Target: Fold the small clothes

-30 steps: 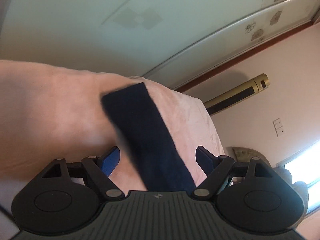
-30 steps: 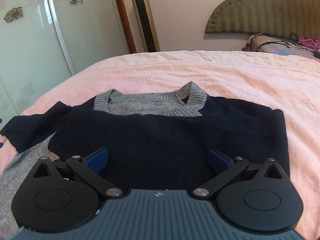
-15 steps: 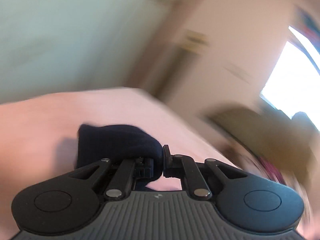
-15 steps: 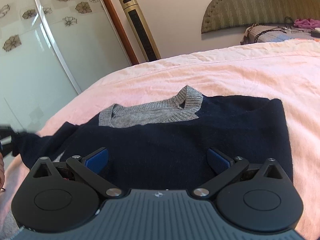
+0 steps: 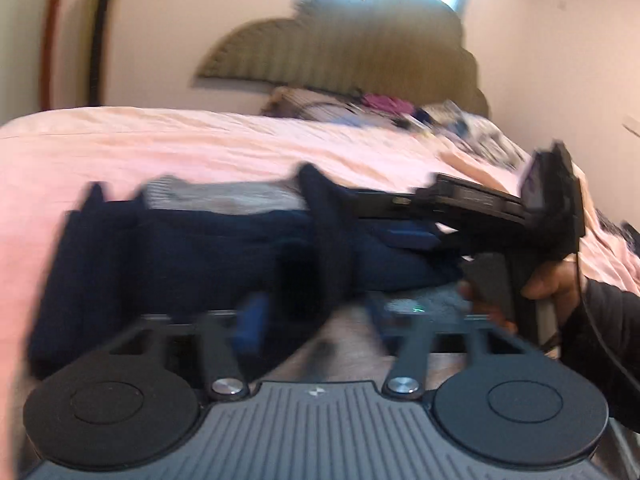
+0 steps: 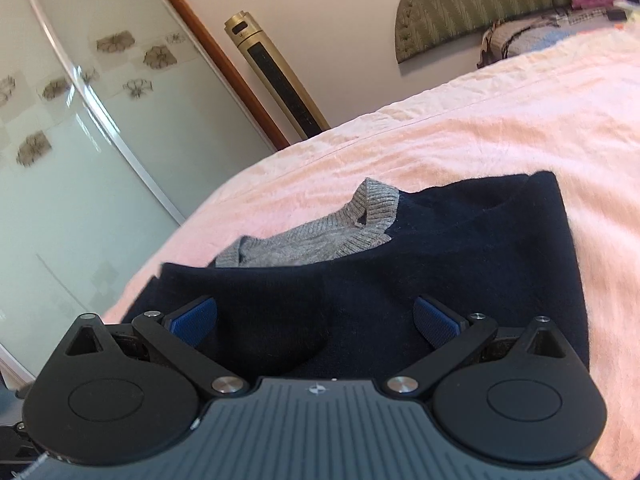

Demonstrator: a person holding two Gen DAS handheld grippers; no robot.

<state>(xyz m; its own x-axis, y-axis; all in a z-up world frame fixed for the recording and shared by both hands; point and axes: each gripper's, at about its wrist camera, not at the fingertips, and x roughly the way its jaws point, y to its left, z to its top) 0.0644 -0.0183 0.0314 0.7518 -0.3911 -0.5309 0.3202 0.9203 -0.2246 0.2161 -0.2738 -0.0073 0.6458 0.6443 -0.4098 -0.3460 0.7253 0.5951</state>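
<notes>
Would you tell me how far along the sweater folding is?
Done: the sweater looks folded in on its right side, edge straight, and the left sleeve lies across the body, though blurred. In hand: nothing; the left gripper and right gripper are open above it. Left: likely folding it in half toward the collar.

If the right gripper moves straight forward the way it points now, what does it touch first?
Most likely the navy sweater: the open right gripper points over its dark body. Its gray collar and the pink bedsheet lie beyond. The gripper's height above is unclear.
</notes>
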